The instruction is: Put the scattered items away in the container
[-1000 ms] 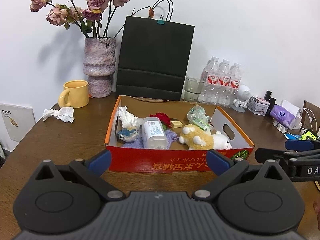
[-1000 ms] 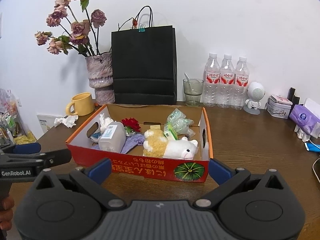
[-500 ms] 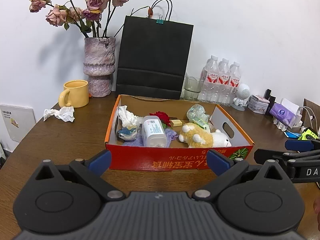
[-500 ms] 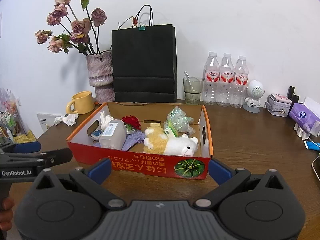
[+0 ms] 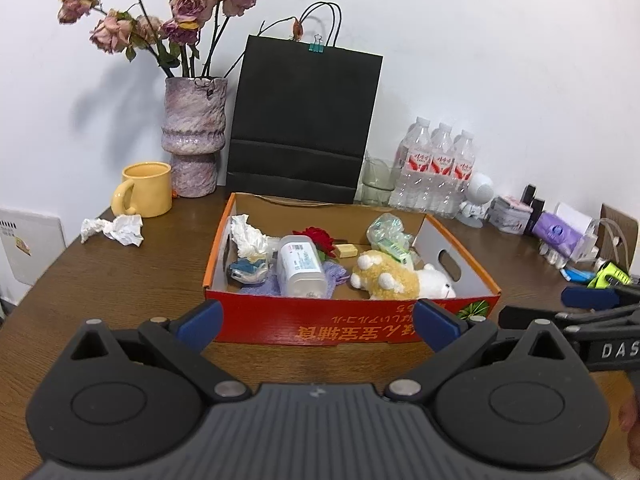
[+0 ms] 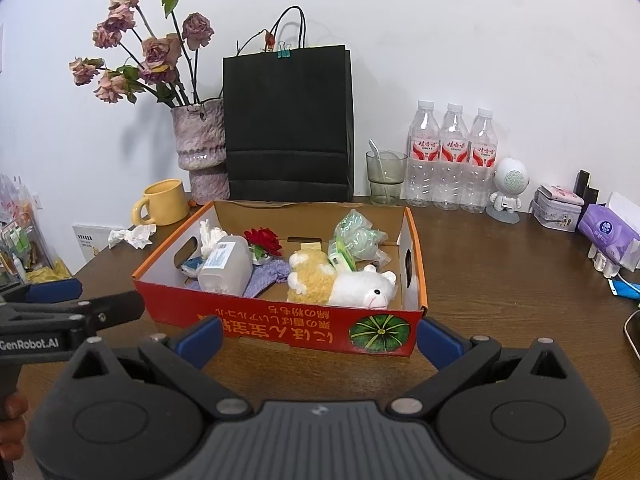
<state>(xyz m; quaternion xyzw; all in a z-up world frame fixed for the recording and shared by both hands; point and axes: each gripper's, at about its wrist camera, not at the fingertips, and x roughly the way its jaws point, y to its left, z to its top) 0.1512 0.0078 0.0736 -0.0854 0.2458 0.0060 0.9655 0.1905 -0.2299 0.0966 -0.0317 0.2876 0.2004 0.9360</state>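
Red cardboard box [image 5: 352, 322] sat mid-table, holding a plush sheep [image 6: 352, 286], plastic jar [image 5: 301, 266], red flower [image 6: 263, 240], tissue and what looked like wrapped packets. Left gripper [image 5: 318, 322] and right gripper [image 6: 320, 336] hung before it, both spread wide, empty. Crumpled tissue [image 5: 114, 230] lay outside, beside a yellow mug [image 5: 144, 189].

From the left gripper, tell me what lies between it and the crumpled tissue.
Only bare table; nothing stands between the left gripper and the tissue, as the left wrist view shows.
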